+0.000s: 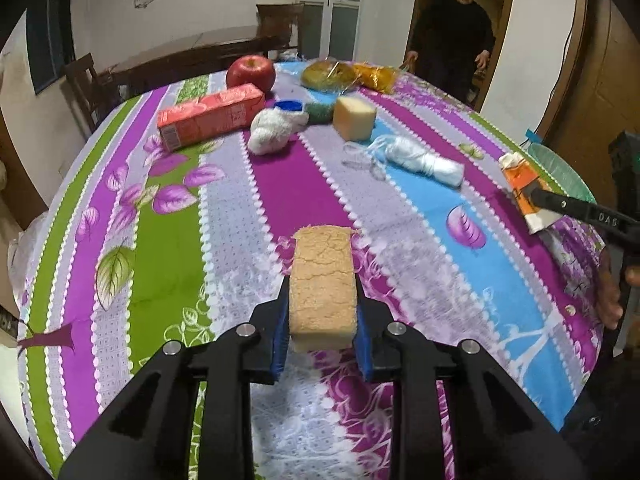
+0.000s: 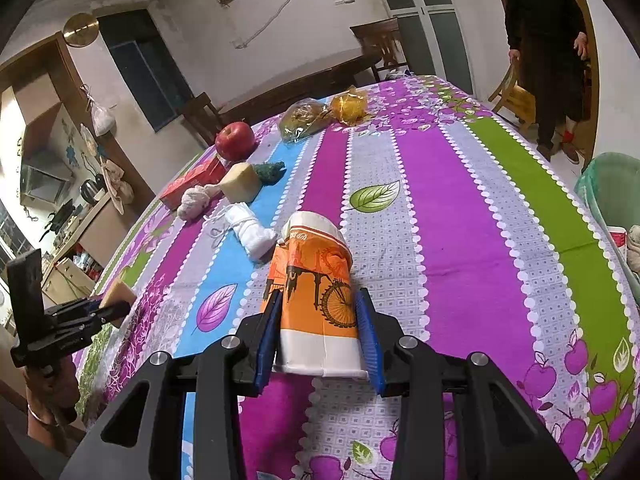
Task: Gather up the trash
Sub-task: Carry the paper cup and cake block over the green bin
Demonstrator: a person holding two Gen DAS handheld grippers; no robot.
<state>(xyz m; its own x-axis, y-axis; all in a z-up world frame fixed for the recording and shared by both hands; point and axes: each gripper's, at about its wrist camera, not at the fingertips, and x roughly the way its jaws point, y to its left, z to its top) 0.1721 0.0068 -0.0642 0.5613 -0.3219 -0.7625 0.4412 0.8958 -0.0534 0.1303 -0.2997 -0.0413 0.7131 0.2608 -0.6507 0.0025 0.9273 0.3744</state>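
The left gripper point(image 1: 323, 344) was clenched on a sponge point(image 1: 323, 288) and the right gripper point(image 2: 320, 344) gripped a flattened paper cup point(image 2: 316, 296), both low over the tablecloth point(image 2: 460, 208). Doing this well probably meant lifting straight up, grips firm, toward the green bin point(image 2: 612, 192) beside the tablecloth's edge.

Near cloth: tablecloth point(image 1: 280, 184) bare between the two grippers.
Far barrier: carton point(image 1: 210, 118), apple point(image 1: 251, 73), sock ball point(image 1: 272, 130), sponge block point(image 1: 354, 117) clustered across.
Mid obstacle: white bundle point(image 1: 424, 160).
Right edge: green bin point(image 2: 612, 192) just beside table.
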